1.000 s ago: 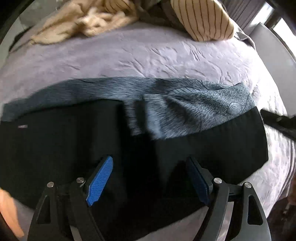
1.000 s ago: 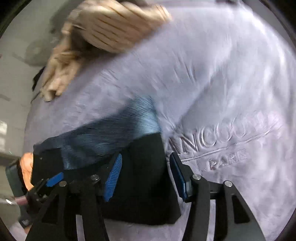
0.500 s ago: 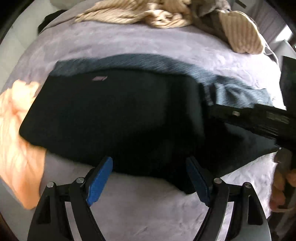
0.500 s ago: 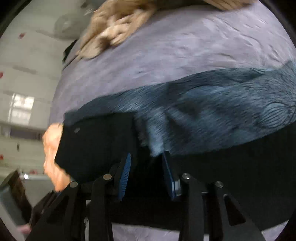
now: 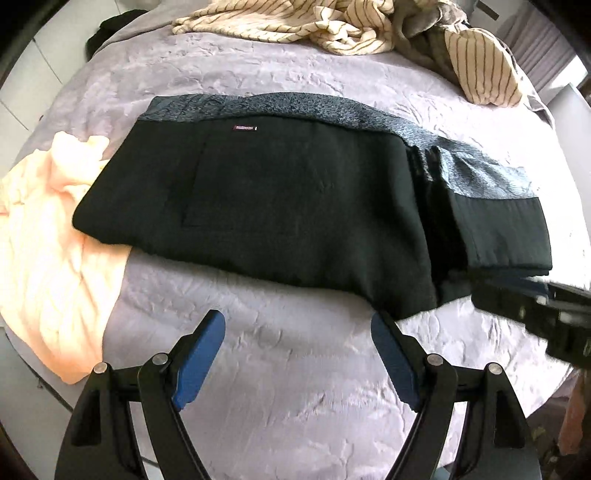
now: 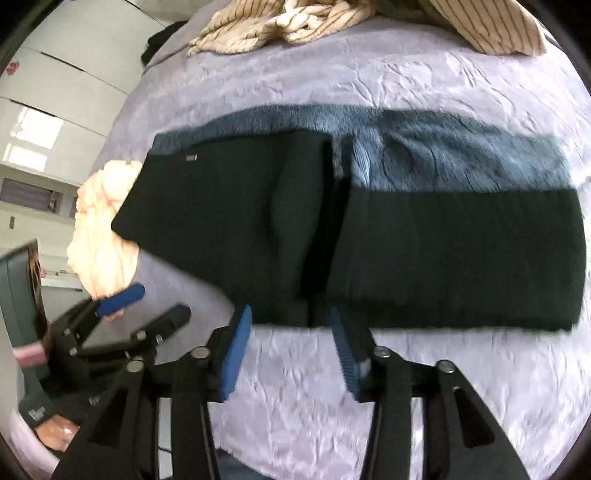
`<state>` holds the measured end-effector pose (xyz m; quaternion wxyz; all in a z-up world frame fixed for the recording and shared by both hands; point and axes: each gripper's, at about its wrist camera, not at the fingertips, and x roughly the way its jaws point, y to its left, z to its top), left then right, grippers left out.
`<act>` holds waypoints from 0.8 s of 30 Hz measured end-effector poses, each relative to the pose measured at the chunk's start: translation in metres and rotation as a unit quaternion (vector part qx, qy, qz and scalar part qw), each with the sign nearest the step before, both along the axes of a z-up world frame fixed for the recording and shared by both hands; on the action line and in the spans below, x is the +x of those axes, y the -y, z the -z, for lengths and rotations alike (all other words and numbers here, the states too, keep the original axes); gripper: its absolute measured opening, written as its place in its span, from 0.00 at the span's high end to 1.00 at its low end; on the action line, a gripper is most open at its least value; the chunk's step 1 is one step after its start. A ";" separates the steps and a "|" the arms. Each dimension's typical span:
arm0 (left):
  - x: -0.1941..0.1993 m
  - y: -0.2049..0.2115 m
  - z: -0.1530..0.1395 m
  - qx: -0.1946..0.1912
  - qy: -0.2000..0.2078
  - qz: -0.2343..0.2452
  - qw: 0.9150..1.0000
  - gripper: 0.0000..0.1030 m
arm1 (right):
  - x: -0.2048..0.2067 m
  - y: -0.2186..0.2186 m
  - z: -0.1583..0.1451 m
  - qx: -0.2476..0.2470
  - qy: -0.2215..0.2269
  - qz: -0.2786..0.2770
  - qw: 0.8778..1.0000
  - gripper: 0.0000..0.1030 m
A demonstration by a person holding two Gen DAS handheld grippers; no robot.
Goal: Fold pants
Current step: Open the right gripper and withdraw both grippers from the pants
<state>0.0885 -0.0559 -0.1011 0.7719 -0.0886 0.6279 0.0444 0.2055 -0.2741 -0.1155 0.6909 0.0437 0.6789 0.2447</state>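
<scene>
The black pants [image 5: 295, 206] lie folded flat across the lavender bedspread [image 5: 295, 387], with their grey-blue fleecy lining [image 5: 369, 110] showing along the far edge. My left gripper [image 5: 295, 332] hovers open over bare bedspread just short of the pants' near hem, with nothing between its blue pads. In the right wrist view, the pants [image 6: 443, 251] fill the middle. My right gripper [image 6: 290, 332] has its tips at the near hem. Its jaws are opening and no cloth is between them.
A peach cloth [image 5: 48, 258] hangs over the bed's left edge, partly under the pants. Striped cream bedding [image 5: 295, 18] and a striped pillow [image 5: 480, 66] lie at the far side. White cabinet fronts [image 6: 55, 92] stand to the left. The right gripper's black frame [image 5: 535, 314] crosses the right edge.
Both grippers have drawn back from above the pants to the near hem. The right jaws narrowed, then widened again. The pants lie still.
</scene>
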 end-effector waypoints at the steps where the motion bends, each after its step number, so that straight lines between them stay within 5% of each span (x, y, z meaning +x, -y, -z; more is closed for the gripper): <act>1: 0.000 0.000 -0.003 0.000 0.001 0.000 1.000 0.20 | -0.004 0.000 0.000 -0.002 -0.002 0.001 1.000 0.47; 16: -0.027 -0.003 -0.021 0.021 -0.002 0.026 0.999 0.19 | -0.049 -0.005 -0.019 -0.034 -0.014 0.010 0.999 0.33; 18: -0.028 -0.006 -0.023 0.021 0.000 0.023 1.000 0.00 | -0.046 -0.008 -0.023 -0.037 -0.008 0.012 0.999 0.31; 24: -0.026 -0.015 -0.028 0.022 0.010 0.019 1.000 0.00 | -0.043 -0.017 -0.030 -0.050 0.005 0.011 0.999 0.22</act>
